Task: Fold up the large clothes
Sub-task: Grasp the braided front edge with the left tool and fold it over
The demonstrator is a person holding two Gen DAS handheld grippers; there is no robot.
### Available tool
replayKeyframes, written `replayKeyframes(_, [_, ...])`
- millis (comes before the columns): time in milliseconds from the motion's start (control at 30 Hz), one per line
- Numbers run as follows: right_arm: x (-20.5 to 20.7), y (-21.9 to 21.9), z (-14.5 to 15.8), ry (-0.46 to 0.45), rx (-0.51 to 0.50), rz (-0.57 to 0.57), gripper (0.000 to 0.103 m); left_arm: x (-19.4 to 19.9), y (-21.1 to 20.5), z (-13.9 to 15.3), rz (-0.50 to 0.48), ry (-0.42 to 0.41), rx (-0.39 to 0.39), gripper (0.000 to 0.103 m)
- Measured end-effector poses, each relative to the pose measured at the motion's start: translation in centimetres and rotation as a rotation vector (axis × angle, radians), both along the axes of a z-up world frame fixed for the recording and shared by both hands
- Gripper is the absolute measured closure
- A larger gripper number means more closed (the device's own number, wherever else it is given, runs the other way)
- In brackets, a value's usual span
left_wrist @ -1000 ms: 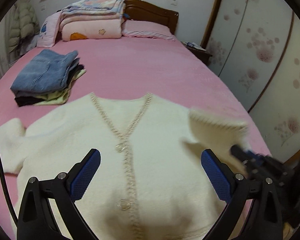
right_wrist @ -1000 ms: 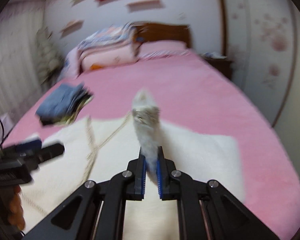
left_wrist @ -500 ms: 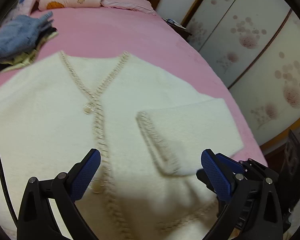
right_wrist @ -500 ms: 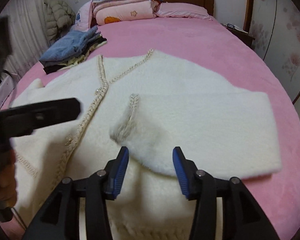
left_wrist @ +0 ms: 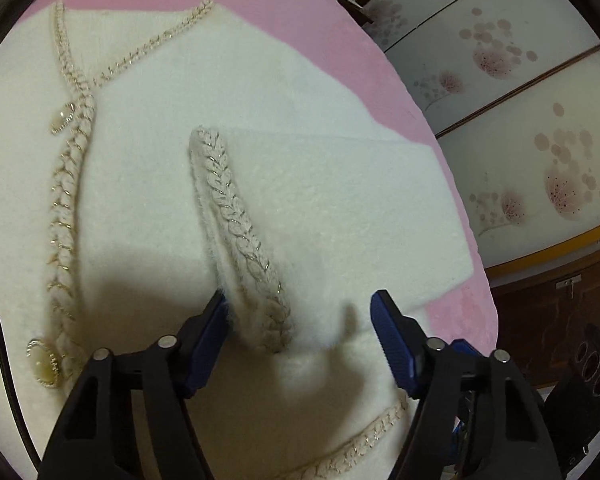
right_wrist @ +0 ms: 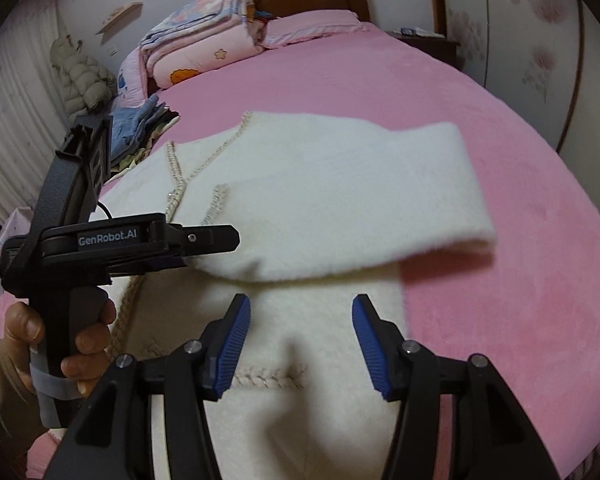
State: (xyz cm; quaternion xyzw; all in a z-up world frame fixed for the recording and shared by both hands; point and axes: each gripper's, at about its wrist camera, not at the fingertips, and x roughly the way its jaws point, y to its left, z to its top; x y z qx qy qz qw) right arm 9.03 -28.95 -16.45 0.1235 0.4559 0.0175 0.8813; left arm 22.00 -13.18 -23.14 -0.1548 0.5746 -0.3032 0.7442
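Folding the cream cardigan (left_wrist: 148, 184) near the pink bed's (right_wrist: 540, 280) foot edge, I see one sleeve (right_wrist: 340, 200) laid across its chest; my right gripper (right_wrist: 298, 344) stands released, my left gripper (left_wrist: 300, 340), jaws just closing, straddles the braided cuff (left_wrist: 240, 236) ungripped; most folds remain.

The cream fuzzy cardigan (left_wrist: 148, 208) lies flat, front up, on the pink bed, neckline toward twelve o'clock. Its sleeve (left_wrist: 340, 200) is folded across the chest, braided cuff (left_wrist: 236, 236) running from eleven to five o'clock.
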Motion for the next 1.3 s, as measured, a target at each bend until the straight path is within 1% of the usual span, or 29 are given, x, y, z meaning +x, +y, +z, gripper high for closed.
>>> replayKeyframes(33, [0.0,-0.3,-0.3,0.007,0.010,-0.008,0.050,0.0,-0.1,-0.2,0.009,-0.002,0.007,0.048])
replayKeyframes(100, [0.0,-0.7,-0.7,0.020,0.019,-0.021,0.050,0.4,-0.4,-0.8,0.023,0.005,0.019,0.083])
replayKeyframes(167, [0.1,-1.1,-1.0,0.028,0.029,-0.030,0.050,1.1,-0.5,-0.8,0.045,0.029,-0.021,0.087])
replayKeyframes(200, [0.1,-1.1,-1.1,0.030,0.029,-0.032,0.050,1.4,-0.6,-0.4,0.057,0.012,-0.020,0.088])
replayKeyframes(233, [0.0,-1.2,-1.2,0.032,0.026,-0.036,0.050,1.6,-1.0,0.4,0.058,-0.018,0.003,0.088])
replayKeyframes(300, [0.2,-1.3,-1.1,0.036,0.016,-0.047,0.050,2.5,-1.7,3.1,0.058,-0.103,0.043,0.089])
replayKeyframes(333, [0.2,-1.3,-1.0,0.037,0.014,-0.050,0.050,3.0,-1.6,4.6,0.063,-0.141,0.045,0.089])
replayKeyframes(367, [0.2,-1.3,-0.9,0.037,0.014,-0.051,0.050,3.5,-1.3,6.7,0.077,-0.196,0.046,0.089])
replayKeyframes(433, [0.3,-1.3,-0.5,0.030,0.007,-0.054,0.050,4.3,-0.2,10.2,0.109,-0.293,0.039,0.089])
replayKeyframes(500, [0.5,-1.2,-0.1,0.026,-0.011,-0.060,0.050,4.8,1.4,13.5,0.137,-0.385,0.053,0.089])
replayKeyframes(567, [0.7,-1.1,0.1,0.024,-0.017,-0.064,0.050,4.6,3.6,16.0,0.170,-0.470,0.082,0.089])
replayKeyframes(633, [1.0,-1.1,0.1,0.027,-0.015,-0.067,0.050,4.0,5.9,17.2,0.206,-0.523,0.114,0.089])
replayKeyframes(700, [1.6,-1.0,-0.1,0.032,-0.020,-0.074,0.050,3.2,9.2,17.2,0.252,-0.535,0.134,0.089])
replayKeyframes(733, [1.8,-1.1,-0.3,0.035,-0.024,-0.080,0.050,2.8,10.4,16.6,0.271,-0.524,0.146,0.089])
replayKeyframes(800, [2.7,-1.3,-0.6,0.039,-0.034,-0.093,0.050,2.4,12.3,14.2,0.295,-0.471,0.173,0.089])
replayKeyframes(900, [4.6,-1.7,-1.1,0.046,-0.072,-0.107,0.050,1.7,14.6,9.3,0.316,-0.352,0.214,0.089])
replayKeyframes(967, [6.2,-2.0,-1.7,0.061,-0.108,-0.112,0.050,1.3,15.0,7.0,0.338,-0.306,0.213,0.089])
replayKeyframes(1000, [6.7,-2.2,-1.9,0.068,-0.111,-0.114,0.050,1.0,15.5,6.3,0.349,-0.295,0.203,0.089])
replayKeyframes(1067, [7.9,-2.9,-2.2,0.084,-0.100,-0.124,0.050,0.9,15.7,5.9,0.367,-0.290,0.174,0.089])
replayKeyframes(1133, [9.0,-3.6,-2.5,0.093,-0.071,-0.131,0.050,1.0,15.8,6.1,0.369,-0.299,0.151,0.089])
replayKeyframes(1200, [9.9,-4.2,-2.9,0.108,-0.055,-0.138,0.050,1.0,16.1,6.9,0.356,-0.322,0.142,0.089])
replayKeyframes(1300, [10.7,-4.3,-3.4,0.114,-0.041,-0.147,0.050,1.6,15.3,8.4,0.340,-0.366,0.132,0.089])
